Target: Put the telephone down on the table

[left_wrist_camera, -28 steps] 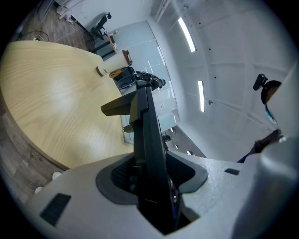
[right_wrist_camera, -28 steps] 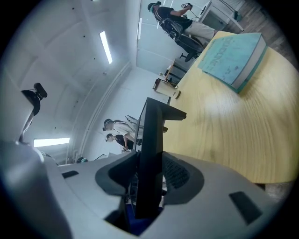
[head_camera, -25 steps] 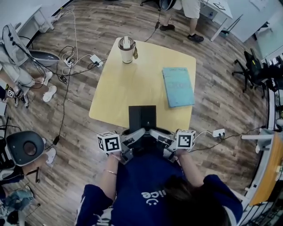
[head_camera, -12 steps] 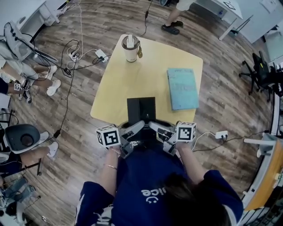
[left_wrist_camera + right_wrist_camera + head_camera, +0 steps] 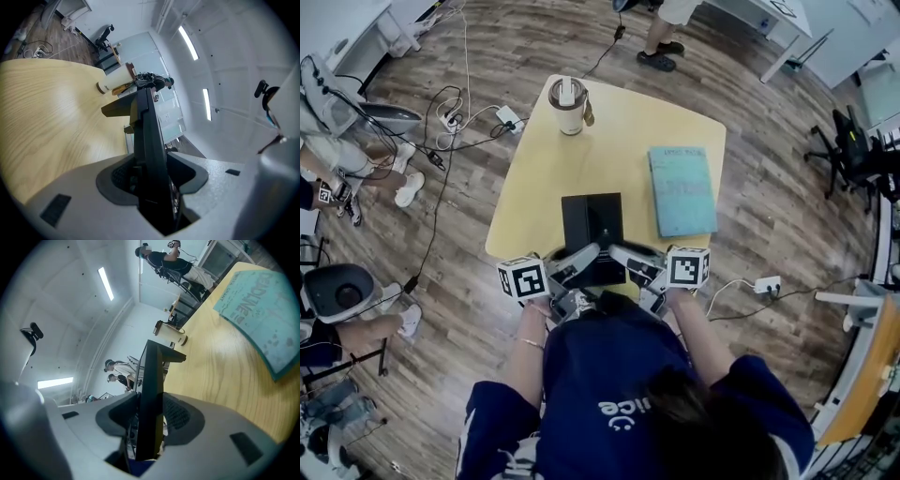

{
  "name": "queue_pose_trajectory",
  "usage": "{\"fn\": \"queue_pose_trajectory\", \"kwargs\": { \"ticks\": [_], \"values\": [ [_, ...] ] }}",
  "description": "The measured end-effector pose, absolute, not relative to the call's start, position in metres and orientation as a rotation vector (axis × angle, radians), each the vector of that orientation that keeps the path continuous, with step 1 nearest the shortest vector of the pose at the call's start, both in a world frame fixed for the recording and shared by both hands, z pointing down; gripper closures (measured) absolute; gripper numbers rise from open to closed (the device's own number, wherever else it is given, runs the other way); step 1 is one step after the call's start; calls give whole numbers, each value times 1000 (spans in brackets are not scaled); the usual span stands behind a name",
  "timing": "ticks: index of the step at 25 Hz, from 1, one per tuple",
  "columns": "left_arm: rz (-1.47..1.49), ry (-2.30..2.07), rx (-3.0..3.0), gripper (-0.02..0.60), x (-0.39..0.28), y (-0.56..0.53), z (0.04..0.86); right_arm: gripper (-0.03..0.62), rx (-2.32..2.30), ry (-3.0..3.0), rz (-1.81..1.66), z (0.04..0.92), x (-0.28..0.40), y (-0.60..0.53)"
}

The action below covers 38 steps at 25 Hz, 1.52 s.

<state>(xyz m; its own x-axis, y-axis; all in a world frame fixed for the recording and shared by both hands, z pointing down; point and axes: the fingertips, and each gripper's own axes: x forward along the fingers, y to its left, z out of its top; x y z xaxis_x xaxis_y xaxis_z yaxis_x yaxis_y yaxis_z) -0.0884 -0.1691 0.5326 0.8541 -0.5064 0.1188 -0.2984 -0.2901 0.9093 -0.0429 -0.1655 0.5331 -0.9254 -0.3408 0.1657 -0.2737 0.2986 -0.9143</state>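
Telephone: a flat black slab (image 5: 592,230), held at its near end by both grippers over the near edge of the counter (image 5: 544,178), with its far end reaching out across the yellow top.
Contact with counter: hard to tell; the head view looks straight down on it, so it may be resting on the wood or just above it.
Left gripper: (image 5: 579,258) comes in from the person's left; in the left gripper view its fingers (image 5: 117,180) are clenched on the telephone (image 5: 150,140), which shows edge-on between them.
Right gripper: (image 5: 623,255) comes in from the person's right; in the right gripper view its fingers (image 5: 180,416) are likewise clamped on the telephone's thin edge (image 5: 151,394).
Gripper spacing: the two sets of fingers meet the telephone side by side at its near end, and the marker cubes sit out to either side.
Cup: a lidded tumbler (image 5: 568,103) stands upright near the far left corner of the counter, well apart from the telephone.
Book: a teal book (image 5: 681,187) lies flat on the right part of the counter, just to the right of the telephone and not touching it.
Floor: wood planks with cables and a white power strip (image 5: 507,118) left of the counter.
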Motion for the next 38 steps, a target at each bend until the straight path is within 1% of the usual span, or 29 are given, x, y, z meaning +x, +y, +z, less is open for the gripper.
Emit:
{"fn": "queue_pose_trajectory", "kwargs": {
  "ticks": [18,38],
  "values": [
    [-287,-624,1857,387,-90,-221,547,416,-596,2510,-1792,554,-42,-218],
    [-267,-631,1811,387,-87,-283,575,416,-607,2467,-1854,576,-40,-279]
  ]
}}
